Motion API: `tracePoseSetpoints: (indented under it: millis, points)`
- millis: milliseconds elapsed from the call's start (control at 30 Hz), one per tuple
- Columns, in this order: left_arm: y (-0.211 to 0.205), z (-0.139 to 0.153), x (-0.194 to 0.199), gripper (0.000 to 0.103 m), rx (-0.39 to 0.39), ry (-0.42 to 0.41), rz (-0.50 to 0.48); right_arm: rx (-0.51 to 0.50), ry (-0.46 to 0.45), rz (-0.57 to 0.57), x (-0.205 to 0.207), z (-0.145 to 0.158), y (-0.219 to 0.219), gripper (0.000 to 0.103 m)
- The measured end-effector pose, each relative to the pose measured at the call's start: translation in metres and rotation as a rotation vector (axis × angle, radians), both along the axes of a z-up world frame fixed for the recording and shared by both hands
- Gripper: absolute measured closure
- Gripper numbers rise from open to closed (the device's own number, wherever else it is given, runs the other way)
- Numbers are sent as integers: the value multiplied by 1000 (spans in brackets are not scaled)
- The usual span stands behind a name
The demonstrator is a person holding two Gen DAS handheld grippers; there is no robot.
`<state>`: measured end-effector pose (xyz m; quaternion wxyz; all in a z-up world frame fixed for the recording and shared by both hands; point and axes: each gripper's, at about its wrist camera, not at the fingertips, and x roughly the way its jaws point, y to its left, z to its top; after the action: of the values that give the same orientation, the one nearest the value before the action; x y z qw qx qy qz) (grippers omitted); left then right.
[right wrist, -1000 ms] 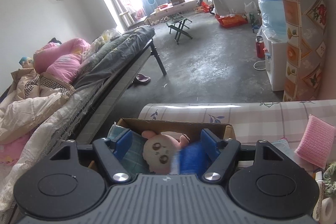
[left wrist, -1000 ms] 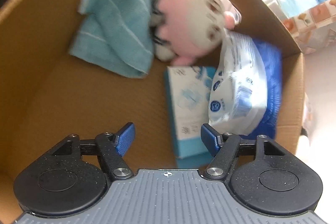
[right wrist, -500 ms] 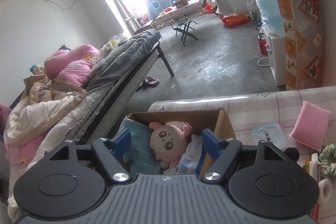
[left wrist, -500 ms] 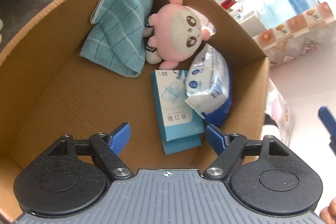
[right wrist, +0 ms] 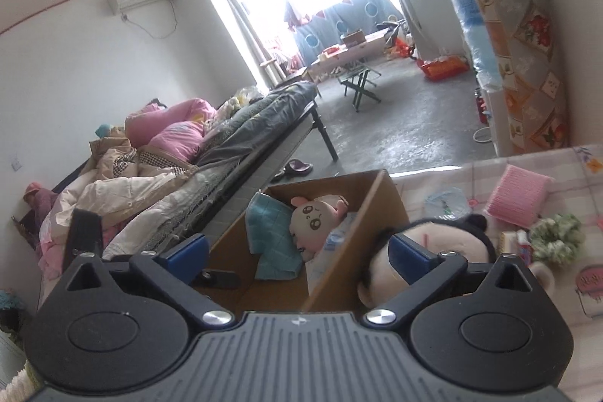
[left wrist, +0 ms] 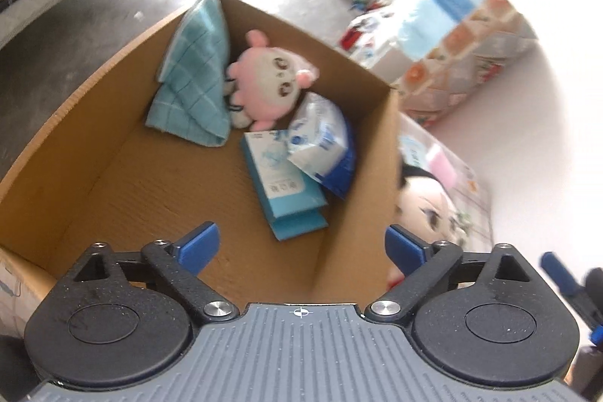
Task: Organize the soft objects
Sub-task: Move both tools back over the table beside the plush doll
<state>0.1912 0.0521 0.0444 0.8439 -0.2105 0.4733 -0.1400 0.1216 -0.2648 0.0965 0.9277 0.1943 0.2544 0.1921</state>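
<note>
A cardboard box (left wrist: 94,138) holds a teal towel (left wrist: 196,78), a pink plush (left wrist: 271,81), a tissue pack (left wrist: 324,142) and a light blue carton (left wrist: 282,183). My left gripper (left wrist: 301,245) is open and empty, above the box's near right corner. A black-haired doll (left wrist: 426,198) lies on the table just right of the box. My right gripper (right wrist: 297,251) is open and empty, above the box (right wrist: 380,206) and the doll (right wrist: 433,247). The towel (right wrist: 271,232) and pink plush (right wrist: 316,221) show in the right wrist view too.
A pink sponge (right wrist: 518,194), a green scrunchie (right wrist: 557,238), a clear packet (right wrist: 446,200) and a white mug (right wrist: 588,283) lie on the patterned tablecloth right of the box. A bed with piled bedding (right wrist: 150,176) stands to the left. The other gripper (left wrist: 565,274) shows at right.
Both grippers have pulled back and up from the box and shifted right. The black-haired doll and the table items have come into view. Both stay open.
</note>
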Motion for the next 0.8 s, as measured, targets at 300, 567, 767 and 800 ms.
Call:
tracePoseSetpoints:
  millis: [300,567,767,800]
  points:
    - [-15,-1,-41,4,73,-99,-69,52,-29,-112,-79,-45,-41,0]
    - [-21,-12,-17,5,88,-26,8,3,-62,-115,-112,-94,-28,0]
    - [-63,12,-46,5,106,-183,-87,-73,-27,-230,-119,-124,-44,0]
    - [-73,18,-52,4,106,-209,-118,-80,-28,-249,-119,-126,-48,0]
